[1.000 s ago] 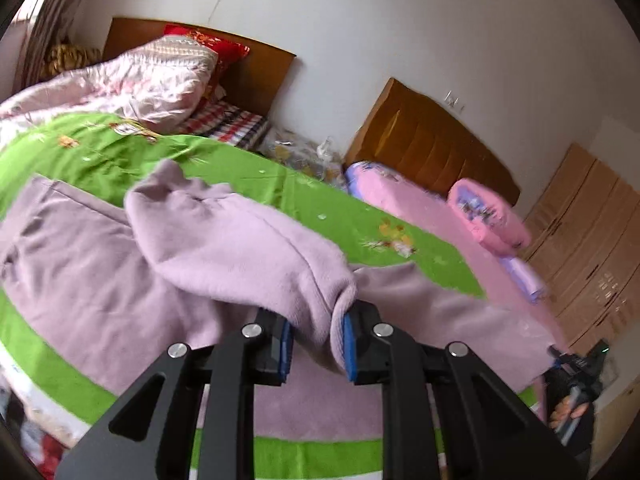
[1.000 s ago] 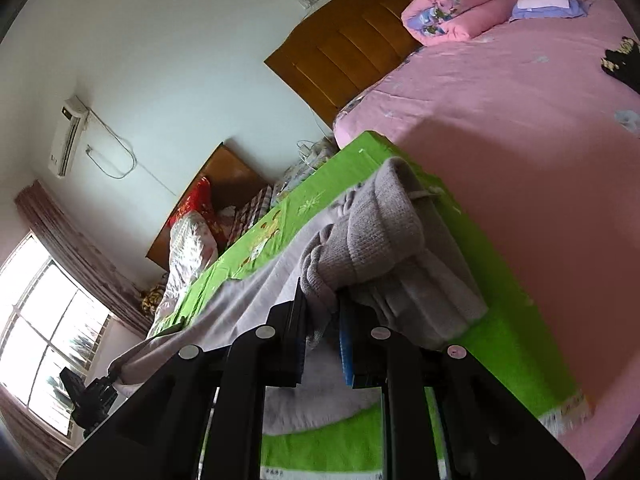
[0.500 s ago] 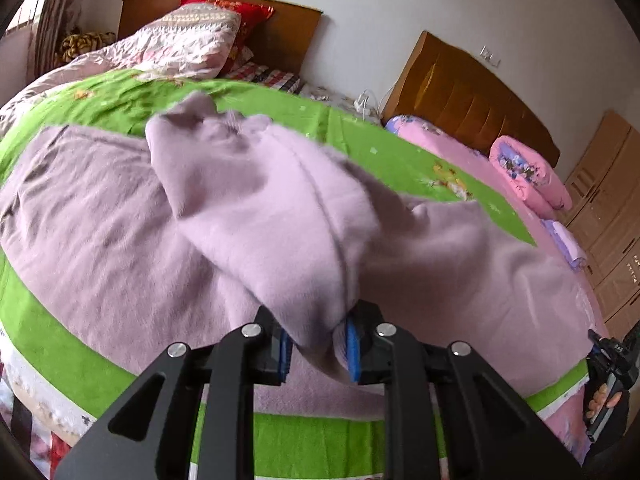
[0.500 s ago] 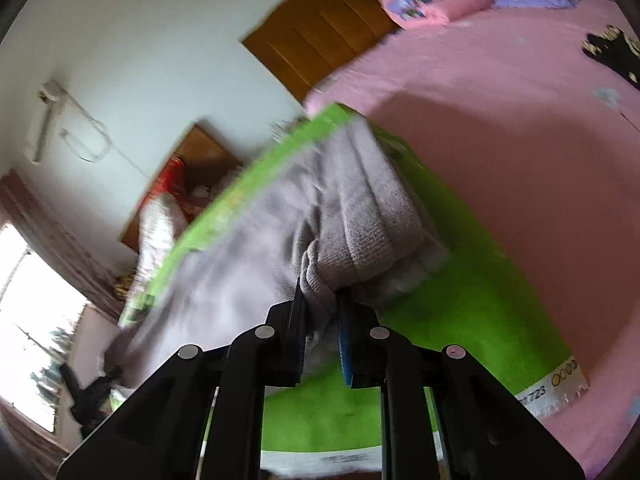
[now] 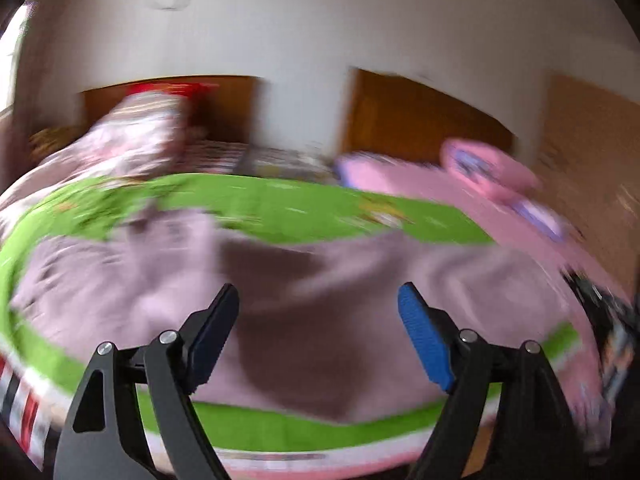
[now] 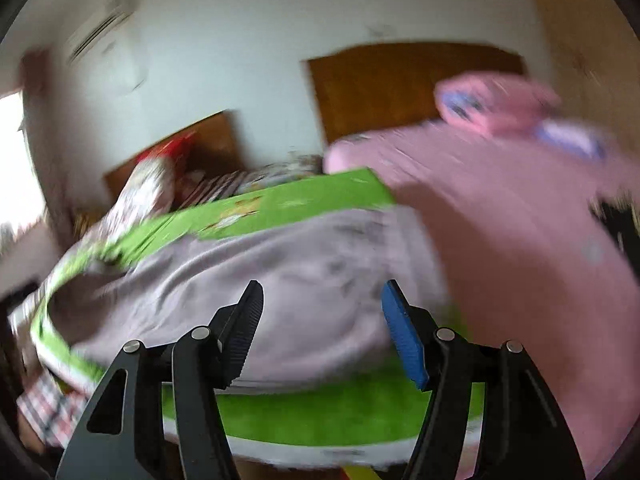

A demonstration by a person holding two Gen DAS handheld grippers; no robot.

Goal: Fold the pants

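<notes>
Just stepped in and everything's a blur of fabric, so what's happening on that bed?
A person with a handheld gripper in each hand is folding lilac pants laid across a green sheet on the bed. Both grippers have just been opening: the left gripper and the right gripper now stand wide with nothing between their pads, and the pants lie on the sheet in front of them. The pictures are too blurred to judge how neat the fold is.

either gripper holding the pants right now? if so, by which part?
Neither. The left gripper and right gripper have just been opening; their fingers stand apart with nothing between them, and the pants lie on the green sheet.
</notes>
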